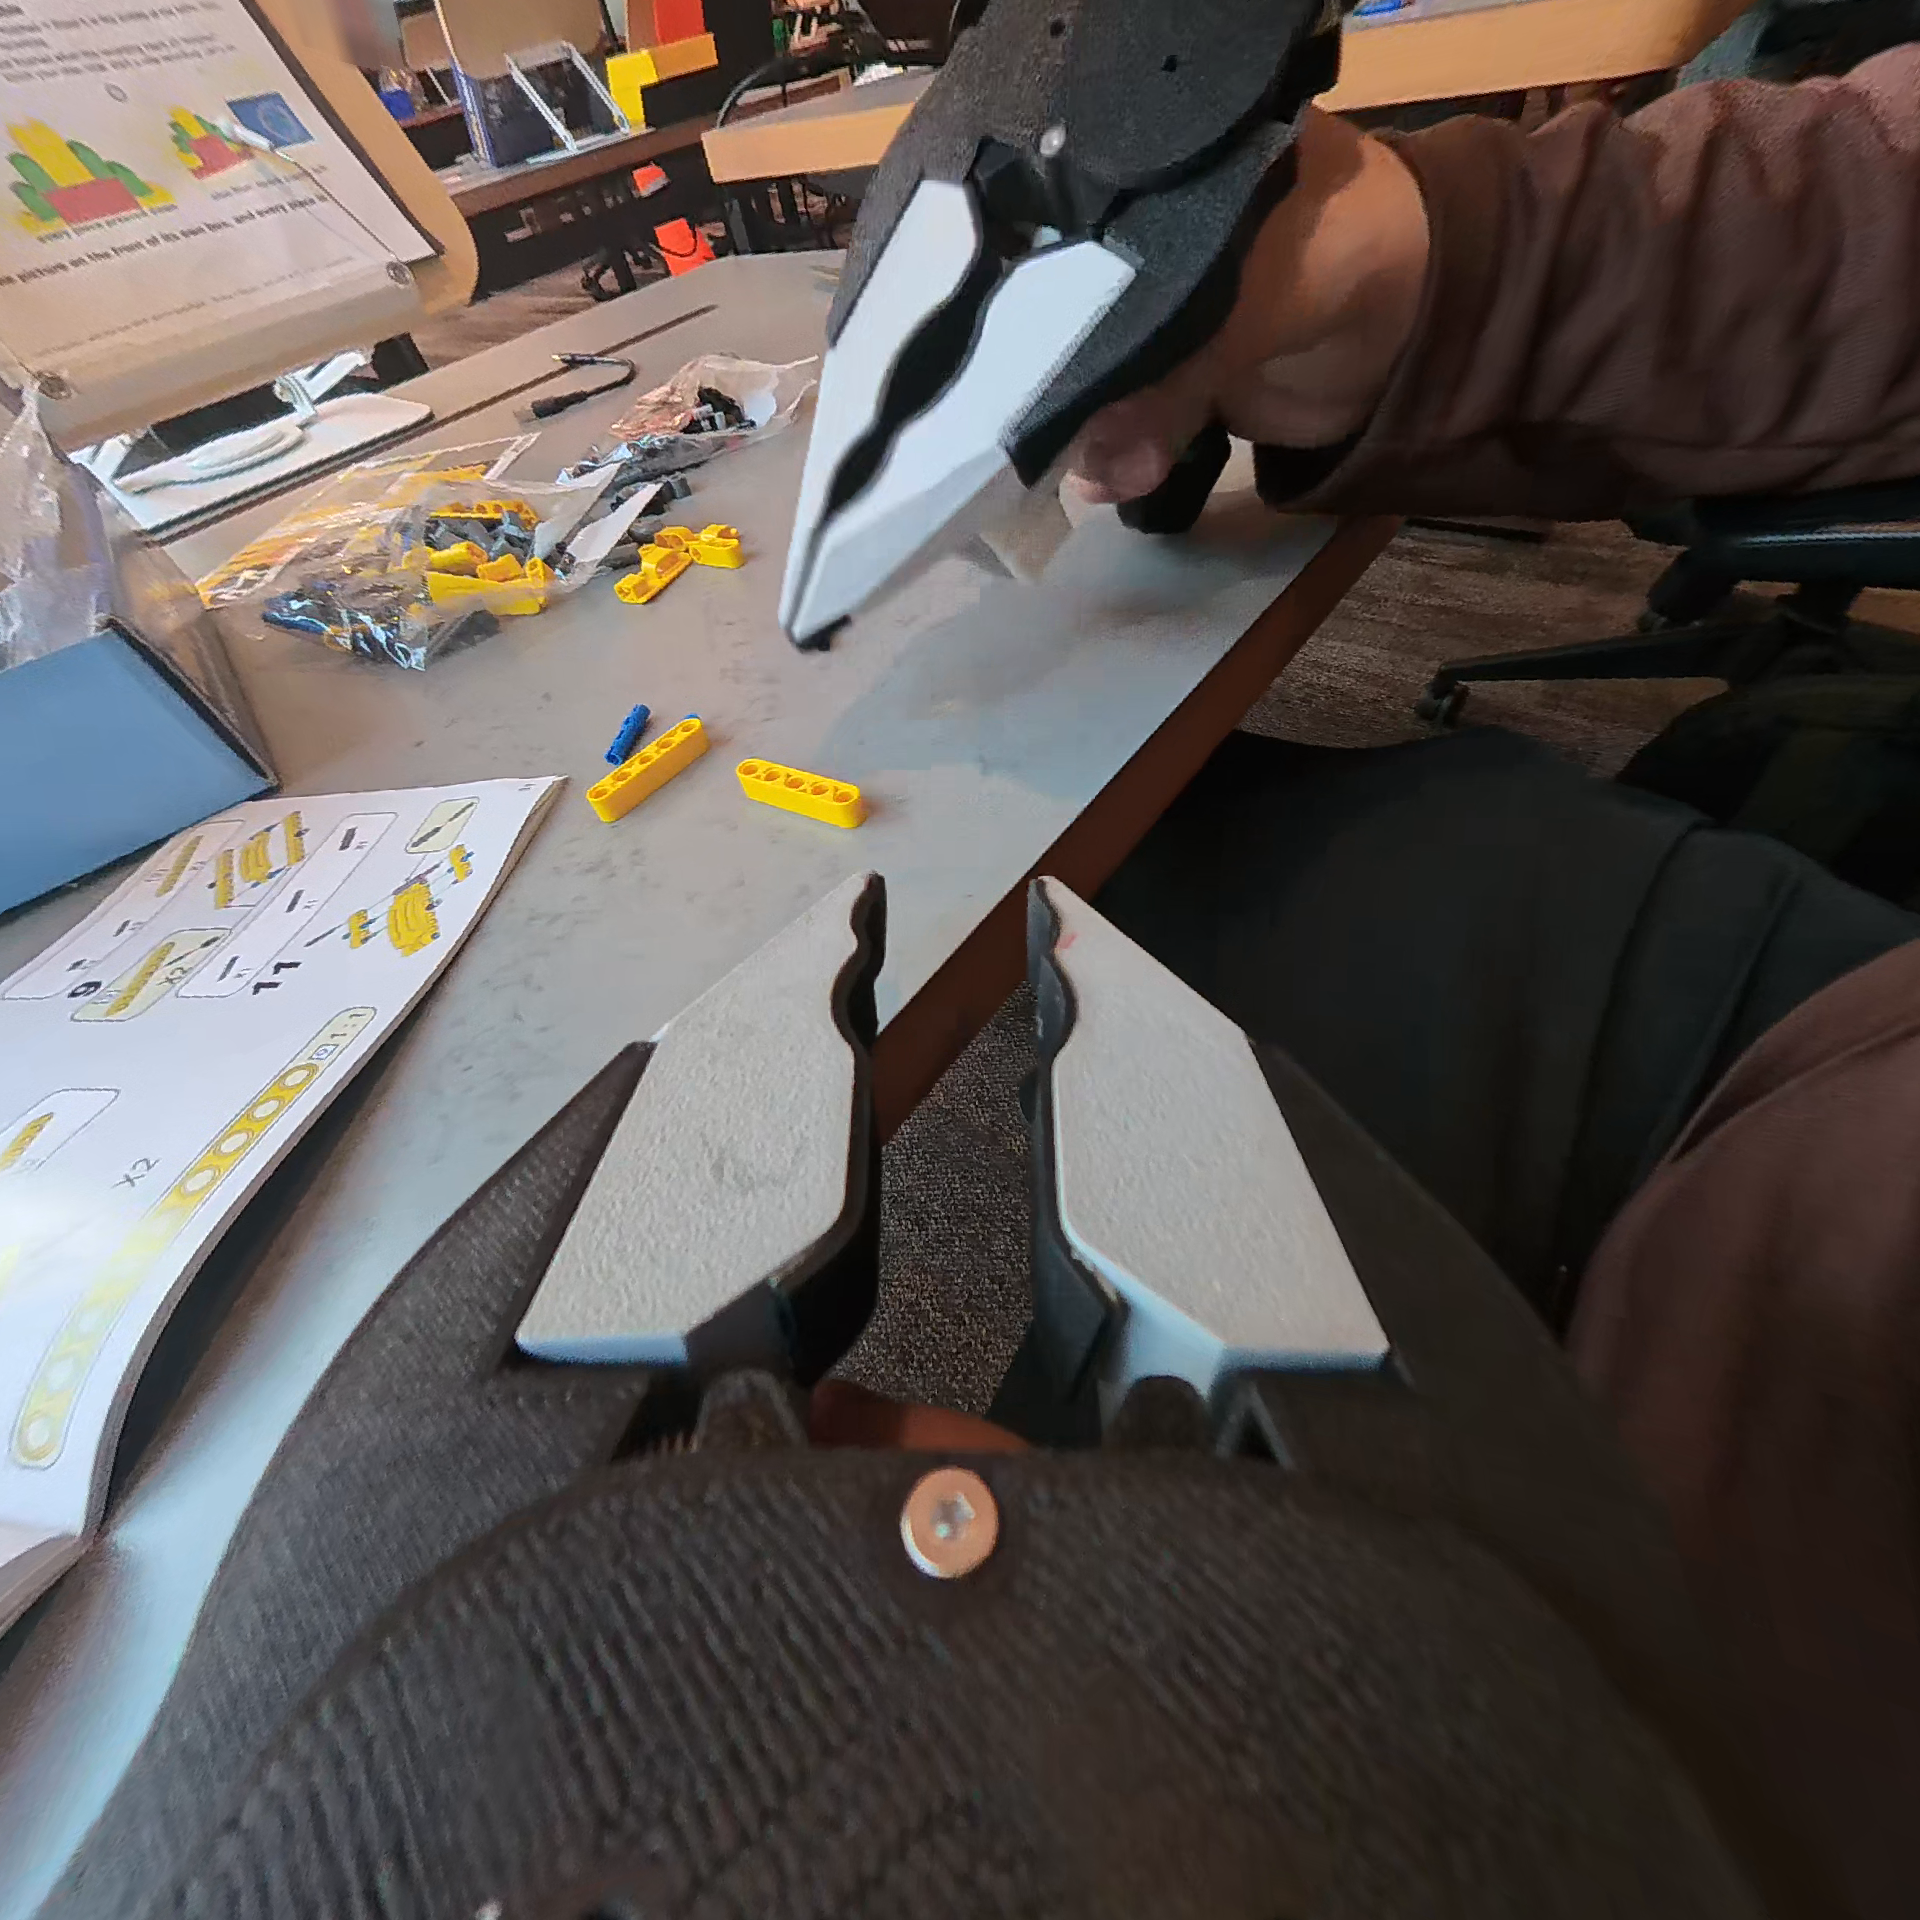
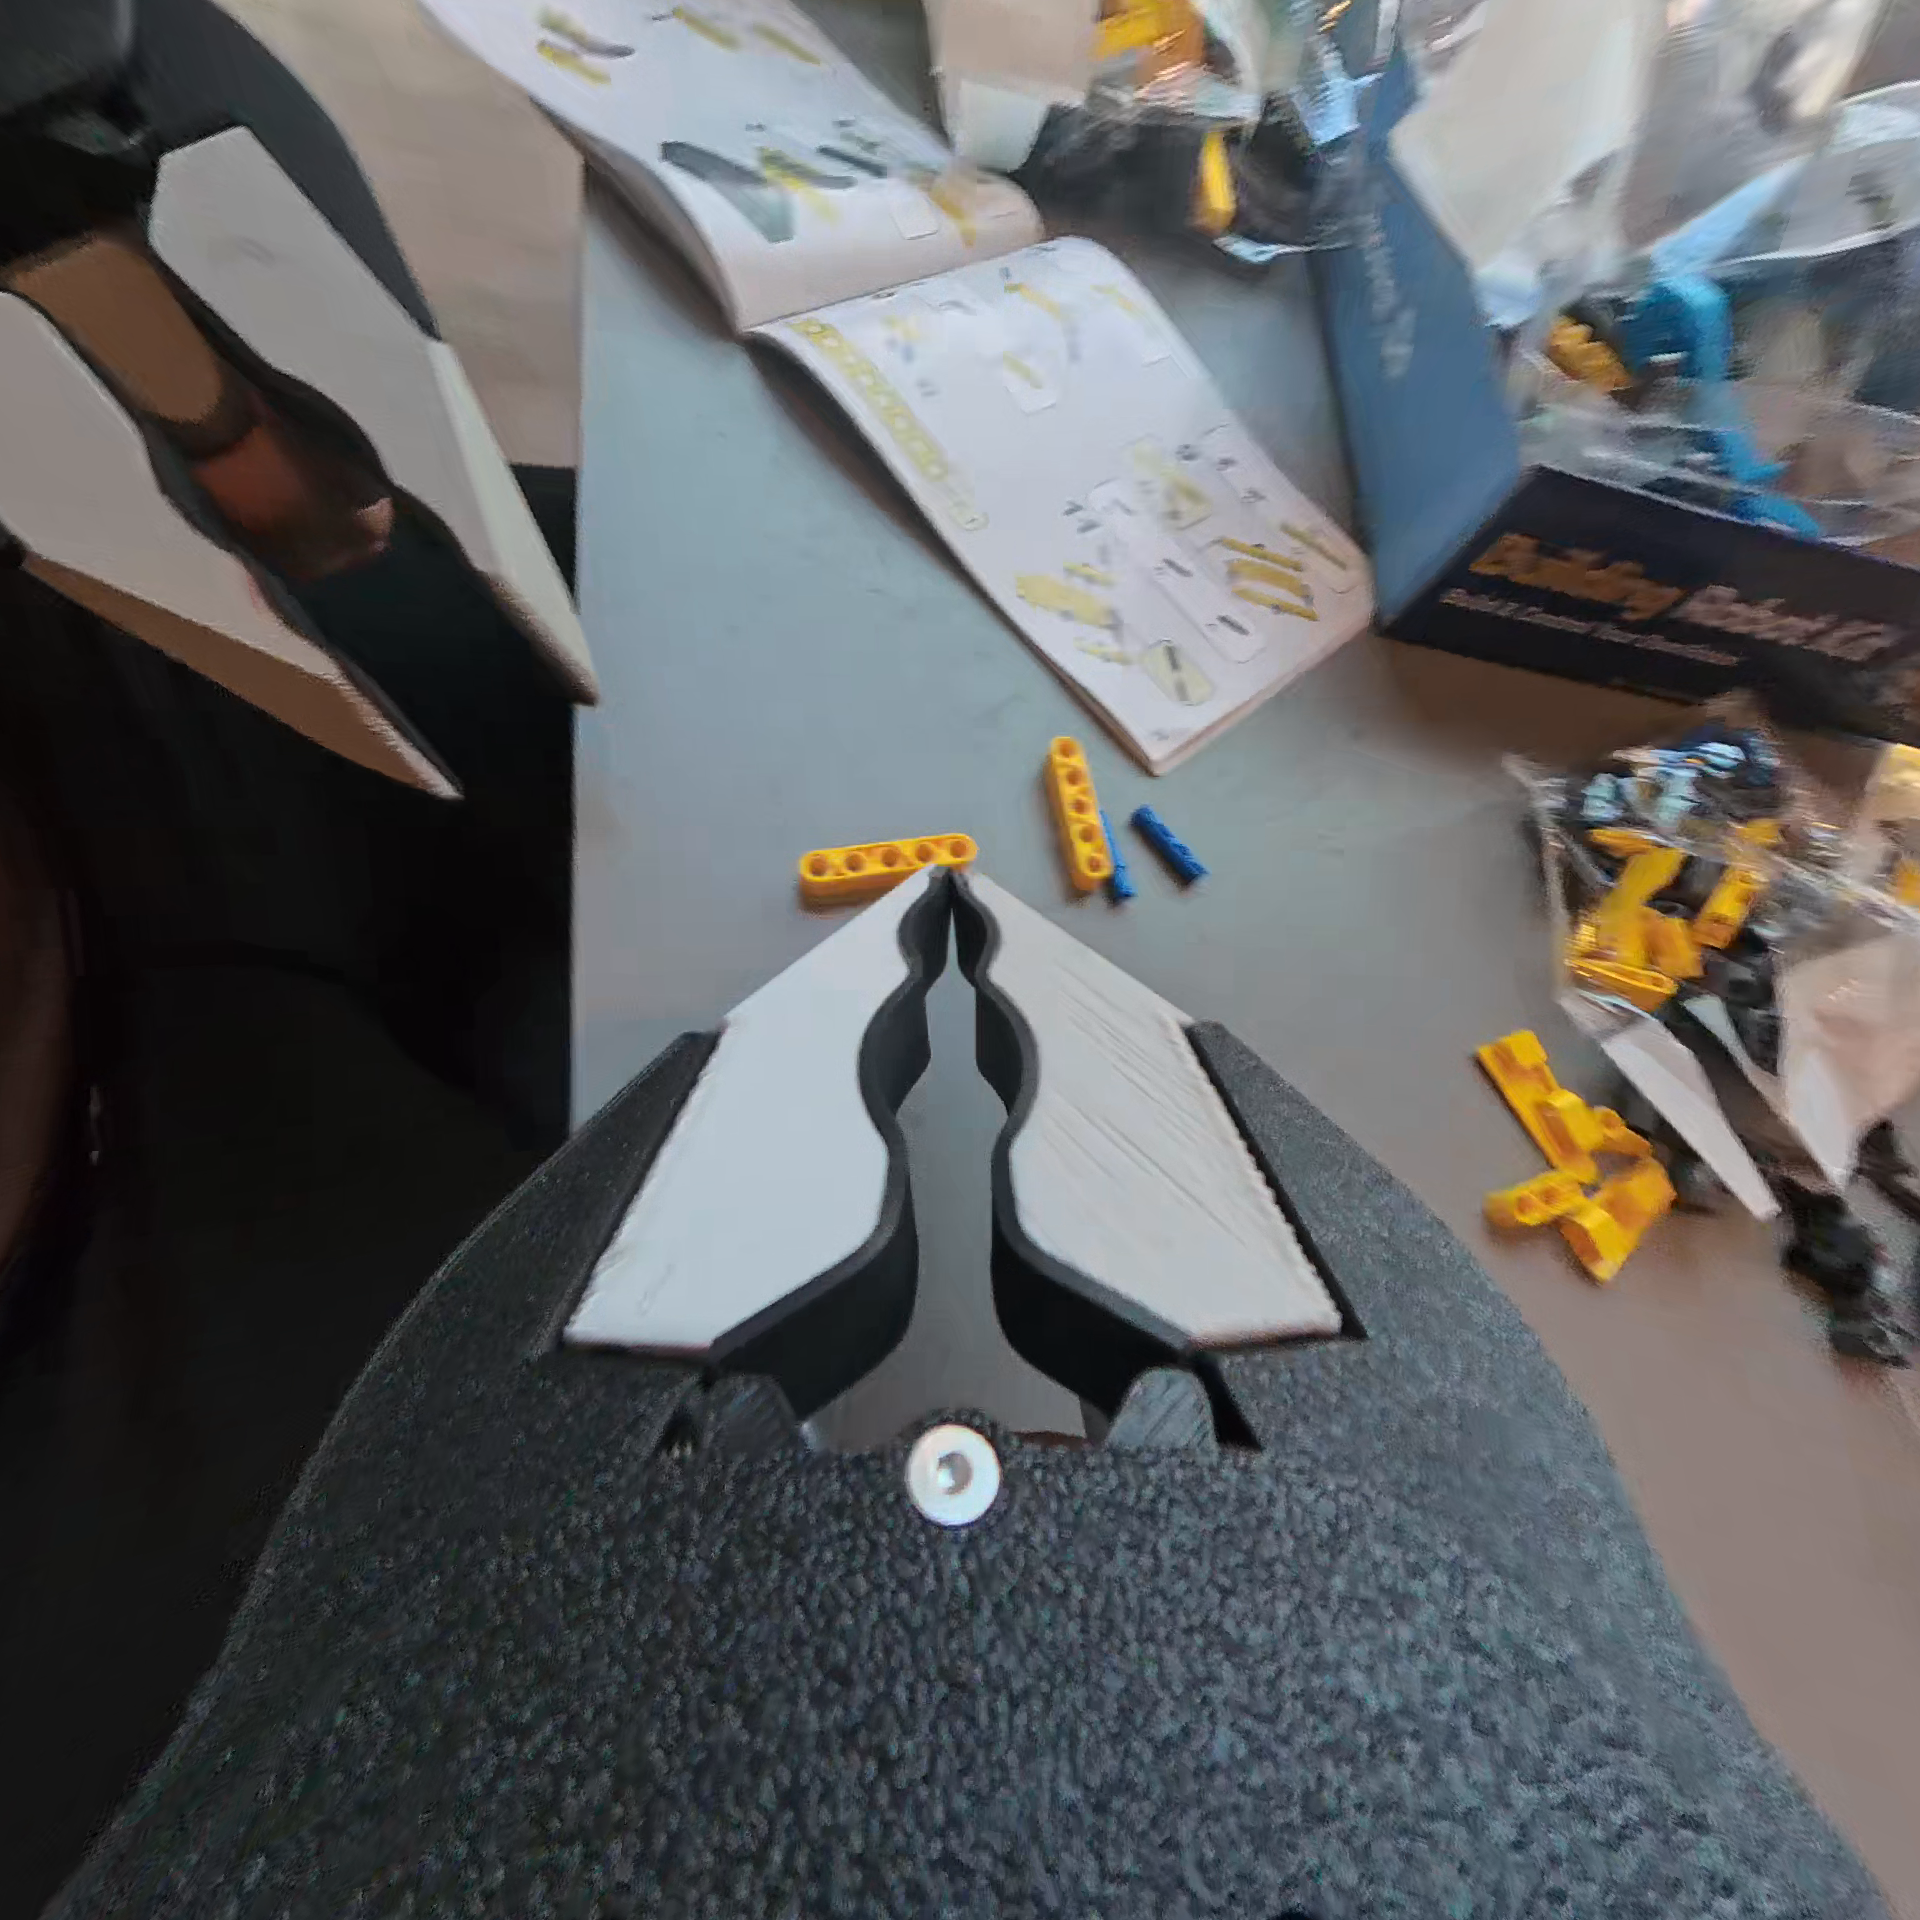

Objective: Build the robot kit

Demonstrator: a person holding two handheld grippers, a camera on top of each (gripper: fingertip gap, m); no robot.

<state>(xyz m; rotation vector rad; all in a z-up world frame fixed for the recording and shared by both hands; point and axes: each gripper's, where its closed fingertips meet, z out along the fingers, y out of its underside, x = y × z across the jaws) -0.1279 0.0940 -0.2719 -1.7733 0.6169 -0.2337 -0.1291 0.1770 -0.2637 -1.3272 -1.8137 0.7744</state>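
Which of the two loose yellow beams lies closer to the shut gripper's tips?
The yellow beam nearest the table's edge, lying alone; the right gripper points at it. The other beam lies beside blue pins.

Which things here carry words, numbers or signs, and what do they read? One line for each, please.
I do not copy writing; these bear it:
Open instruction booklet on the table: printed numbers beside drawings.
Dark blue box: yellow lettering, blurred.
Standing white sheet: printed lines, mostly too small.

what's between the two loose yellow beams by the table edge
Only bare table between the nearer beam and the farther beam, clearest in the left wrist view.
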